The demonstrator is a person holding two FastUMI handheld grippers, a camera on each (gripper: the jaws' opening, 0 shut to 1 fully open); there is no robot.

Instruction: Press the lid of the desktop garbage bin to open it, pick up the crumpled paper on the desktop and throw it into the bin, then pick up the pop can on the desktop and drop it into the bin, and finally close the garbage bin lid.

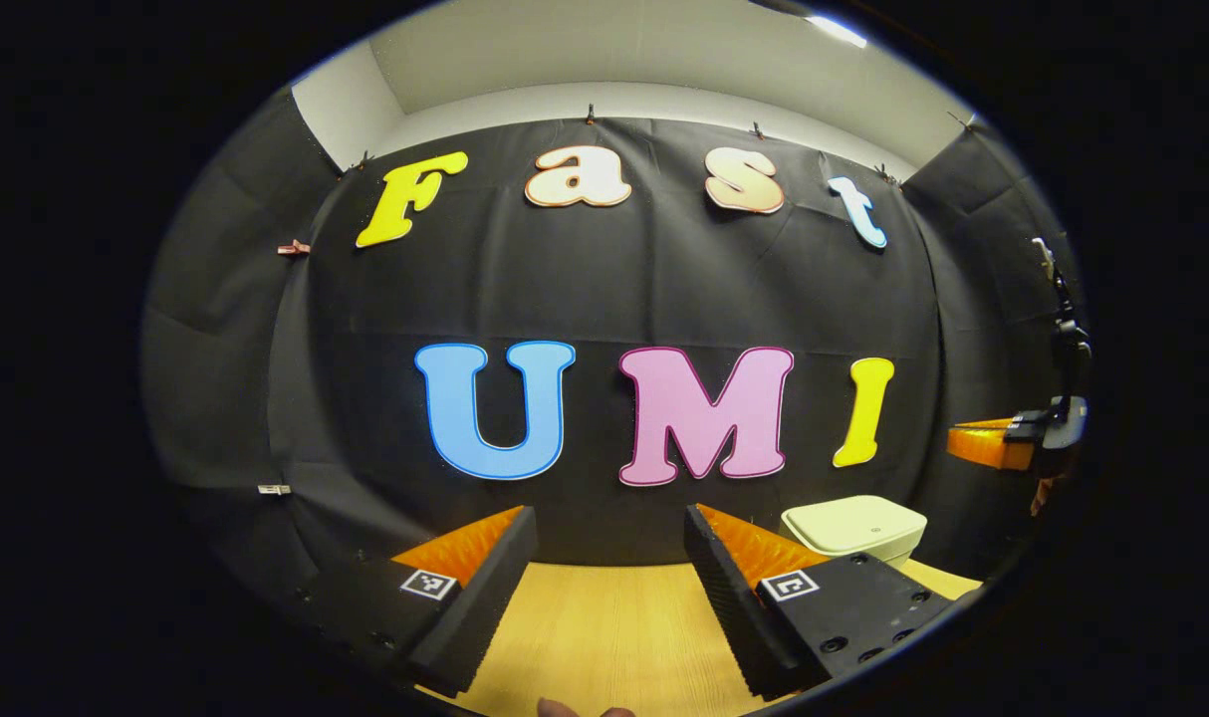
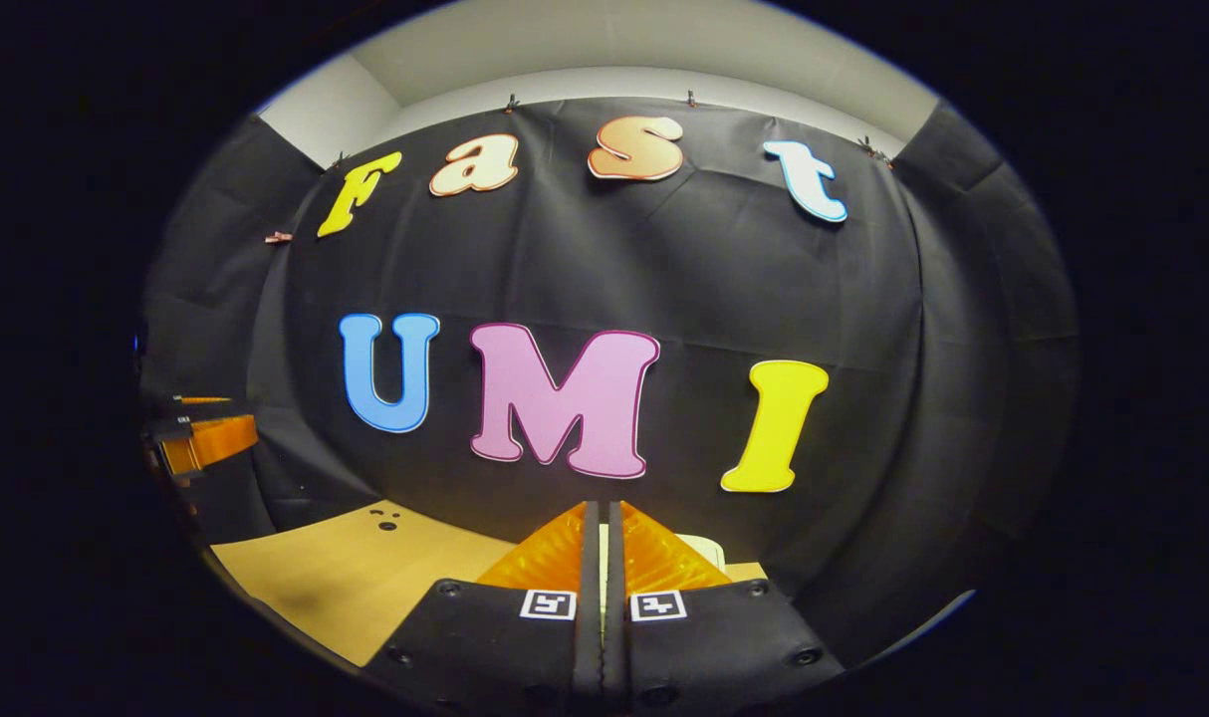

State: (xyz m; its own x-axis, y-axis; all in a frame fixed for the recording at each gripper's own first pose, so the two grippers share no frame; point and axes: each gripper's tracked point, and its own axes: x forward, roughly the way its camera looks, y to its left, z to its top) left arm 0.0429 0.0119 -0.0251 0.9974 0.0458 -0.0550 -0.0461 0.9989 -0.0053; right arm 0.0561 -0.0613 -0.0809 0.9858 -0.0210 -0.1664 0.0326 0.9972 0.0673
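A white desktop bin (image 1: 853, 525) stands on the wooden table (image 1: 614, 617) against the back wall, its flat lid down. In the left gripper view it lies just right of and beyond my left gripper (image 1: 607, 513), which is open with nothing between its fingers and held above the table. My right gripper (image 2: 601, 508) is shut with its fingers pressed together on nothing. A pale sliver of the bin (image 2: 706, 549) peeks out directly behind its right finger. Each gripper also appears far off in the other's view: the right gripper (image 1: 1013, 438) and the left gripper (image 2: 201, 438), both raised above the table.
The black cloth wall closes the booth at the back and on both sides. Bare wooden table (image 2: 365, 568) stretches left of the right gripper, with a few small dark holes (image 2: 383, 518) near the wall. A fingertip (image 1: 575, 709) shows at the bottom edge.
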